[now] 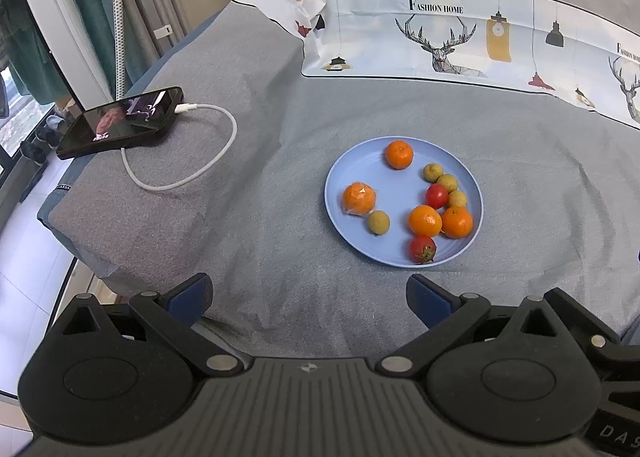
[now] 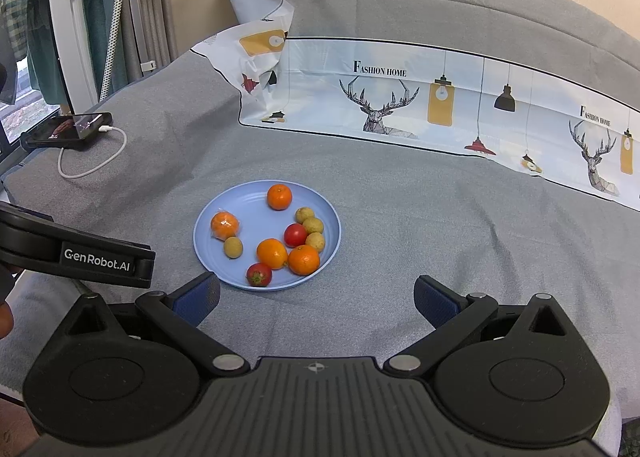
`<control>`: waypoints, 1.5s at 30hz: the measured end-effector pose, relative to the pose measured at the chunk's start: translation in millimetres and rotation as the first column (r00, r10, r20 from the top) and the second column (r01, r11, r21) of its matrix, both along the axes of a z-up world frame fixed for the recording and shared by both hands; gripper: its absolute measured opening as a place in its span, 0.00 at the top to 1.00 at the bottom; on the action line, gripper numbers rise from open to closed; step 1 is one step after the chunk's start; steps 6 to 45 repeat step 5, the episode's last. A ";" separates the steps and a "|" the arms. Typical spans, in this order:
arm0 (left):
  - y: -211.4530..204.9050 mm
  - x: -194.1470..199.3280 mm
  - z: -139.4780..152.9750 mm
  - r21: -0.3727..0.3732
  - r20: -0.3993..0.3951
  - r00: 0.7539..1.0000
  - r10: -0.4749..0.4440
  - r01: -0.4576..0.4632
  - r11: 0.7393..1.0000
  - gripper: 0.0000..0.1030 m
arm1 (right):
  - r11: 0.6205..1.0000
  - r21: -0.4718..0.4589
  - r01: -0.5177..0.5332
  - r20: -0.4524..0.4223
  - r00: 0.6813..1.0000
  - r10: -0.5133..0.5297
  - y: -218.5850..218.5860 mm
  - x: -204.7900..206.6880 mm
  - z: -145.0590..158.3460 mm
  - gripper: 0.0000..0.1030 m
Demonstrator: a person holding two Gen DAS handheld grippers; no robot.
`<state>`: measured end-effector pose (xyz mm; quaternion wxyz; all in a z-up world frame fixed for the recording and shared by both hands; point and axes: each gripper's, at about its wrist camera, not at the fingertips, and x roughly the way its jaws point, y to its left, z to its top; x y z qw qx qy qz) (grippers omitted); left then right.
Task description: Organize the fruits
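Grey bed cover (image 1: 280,177) fills both views, printed pillow strip (image 1: 440,41) along the far side. Left tongs (image 1: 310,299) spread wide, holding nothing, low over the cover just short of the blue plate (image 1: 360,173). Right tongs (image 2: 316,299) likewise wide and empty, plate (image 2: 248,197) ahead and slightly left; the left unit's body shows at that view's left edge.

On the plate: wrapped orange (image 1: 359,199) (clear film on it) on the left side with a longan (image 1: 378,222) just beside it; lone orange (image 1: 399,154) at the far rim. Right side cluster: three longans (image 1: 447,182) in a row, a tomato (image 1: 436,195) touching them, two oranges (image 1: 425,220) side by side, second tomato (image 1: 422,249) at the near rim.

Far left, phone (image 1: 120,123) with white cable (image 1: 200,169) plugged in, well apart from the plate.
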<state>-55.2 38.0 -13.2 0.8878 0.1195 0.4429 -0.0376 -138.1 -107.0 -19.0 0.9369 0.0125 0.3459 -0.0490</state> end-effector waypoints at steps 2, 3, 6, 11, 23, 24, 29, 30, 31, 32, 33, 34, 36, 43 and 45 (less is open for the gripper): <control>0.6 -0.4 -0.3 0.001 0.004 1.000 0.003 -0.003 1.000 0.00 | 1.000 -0.001 0.000 0.001 1.000 0.000 0.0 0.5 -0.3 0.01; 0.7 -0.9 -0.4 0.004 0.009 1.000 0.004 -0.004 1.000 0.00 | 1.000 0.000 -0.001 0.002 1.000 0.001 0.1 0.5 -0.4 0.01; -0.1 -1.5 0.1 0.010 0.013 1.000 0.005 -0.005 1.000 0.00 | 1.000 -0.001 -0.002 0.002 1.000 0.002 0.1 0.9 -0.6 0.01; -0.1 -1.5 0.1 0.010 0.013 1.000 0.005 -0.005 1.000 0.00 | 1.000 -0.001 -0.002 0.002 1.000 0.002 0.1 0.9 -0.6 0.01; -0.1 -1.5 0.1 0.010 0.013 1.000 0.005 -0.005 1.000 0.00 | 1.000 -0.001 -0.002 0.002 1.000 0.002 0.1 0.9 -0.6 0.01; -0.1 -1.5 0.1 0.010 0.013 1.000 0.005 -0.005 1.000 0.00 | 1.000 -0.001 -0.002 0.002 1.000 0.002 0.1 0.9 -0.6 0.01; -0.1 -1.5 0.1 0.010 0.013 1.000 0.005 -0.005 1.000 0.00 | 1.000 -0.001 -0.002 0.002 1.000 0.002 0.1 0.9 -0.6 0.01; -0.1 -1.5 0.1 0.010 0.013 1.000 0.005 -0.005 1.000 0.00 | 1.000 -0.001 -0.002 0.002 1.000 0.002 0.1 0.9 -0.6 0.01; -0.1 -1.5 0.1 0.010 0.013 1.000 0.005 -0.005 1.000 0.00 | 1.000 -0.001 -0.002 0.002 1.000 0.002 0.1 0.9 -0.6 0.01; -0.1 -1.5 0.1 0.010 0.013 1.000 0.005 -0.005 1.000 0.00 | 1.000 -0.001 -0.002 0.002 1.000 0.002 0.1 0.9 -0.6 0.01; -0.1 -1.5 0.1 0.010 0.013 1.000 0.005 -0.005 1.000 0.00 | 1.000 -0.001 -0.002 0.002 1.000 0.002 0.1 0.9 -0.6 0.01; -0.1 -1.5 0.1 0.010 0.013 1.000 0.005 -0.005 1.000 0.00 | 1.000 -0.001 -0.002 0.002 1.000 0.002 0.1 0.9 -0.6 0.01; -0.1 -1.5 0.1 0.010 0.013 1.000 0.005 -0.005 1.000 0.00 | 1.000 -0.001 -0.002 0.002 1.000 0.002 0.1 0.9 -0.6 0.01; -0.1 -1.5 0.1 0.010 0.013 1.000 0.005 -0.005 1.000 0.00 | 1.000 -0.001 -0.002 0.002 1.000 0.002 0.1 0.9 -0.6 0.01; -0.1 -1.5 0.1 0.010 0.013 1.000 0.005 -0.005 1.000 0.00 | 1.000 -0.001 -0.002 0.002 1.000 0.002 0.1 0.9 -0.6 0.01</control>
